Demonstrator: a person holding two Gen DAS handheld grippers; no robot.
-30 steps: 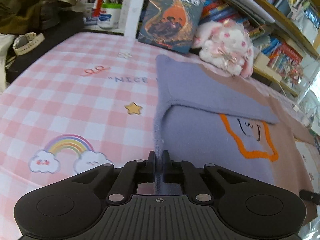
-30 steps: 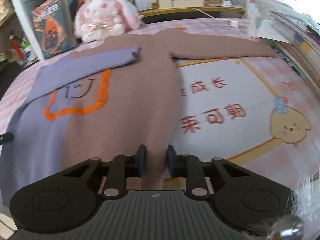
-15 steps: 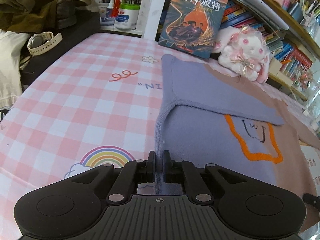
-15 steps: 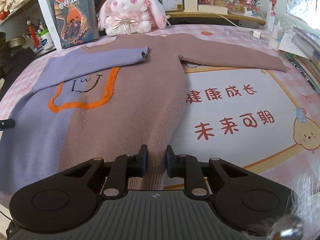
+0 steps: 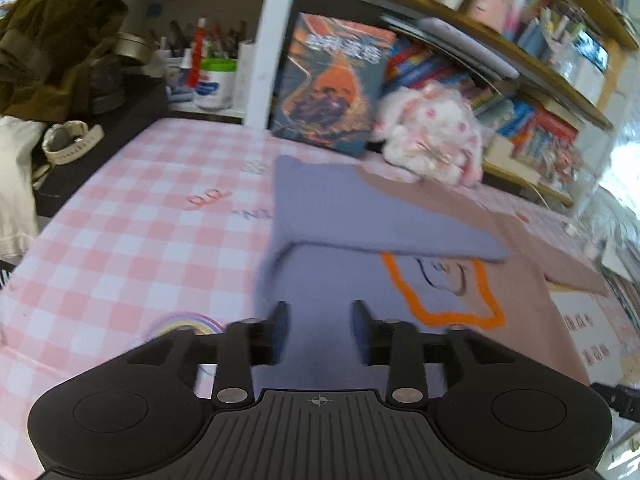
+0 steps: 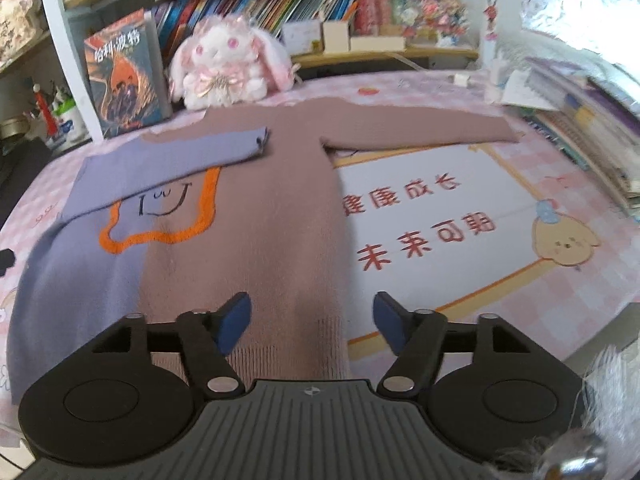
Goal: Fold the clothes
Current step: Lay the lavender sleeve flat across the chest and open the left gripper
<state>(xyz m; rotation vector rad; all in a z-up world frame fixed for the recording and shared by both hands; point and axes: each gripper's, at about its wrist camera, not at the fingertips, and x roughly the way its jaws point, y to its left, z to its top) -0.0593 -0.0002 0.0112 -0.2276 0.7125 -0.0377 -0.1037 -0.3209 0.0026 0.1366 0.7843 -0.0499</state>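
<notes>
A sweater, half lilac and half dusty pink with an orange outline and a small face, lies flat on the pink checked tablecloth (image 5: 120,216). Its lilac sleeve (image 6: 192,152) is folded across the chest; the pink sleeve (image 6: 420,128) stretches out to the right. My left gripper (image 5: 318,330) is open and empty over the sweater's lilac lower part (image 5: 320,280). My right gripper (image 6: 312,320) is open and empty over the pink hem (image 6: 288,344).
A plush rabbit (image 6: 224,68) and an upright book (image 6: 124,76) stand behind the sweater by the bookshelves. Stacked books (image 6: 592,120) line the right edge. A watch (image 5: 68,140), a pen pot (image 5: 212,84) and dark clothes (image 5: 52,52) sit at the far left.
Both grippers were shut on the sweater's bottom edge; both have opened and let it go. The sweater now lies flat, and both grippers have drawn back and risen a little.
</notes>
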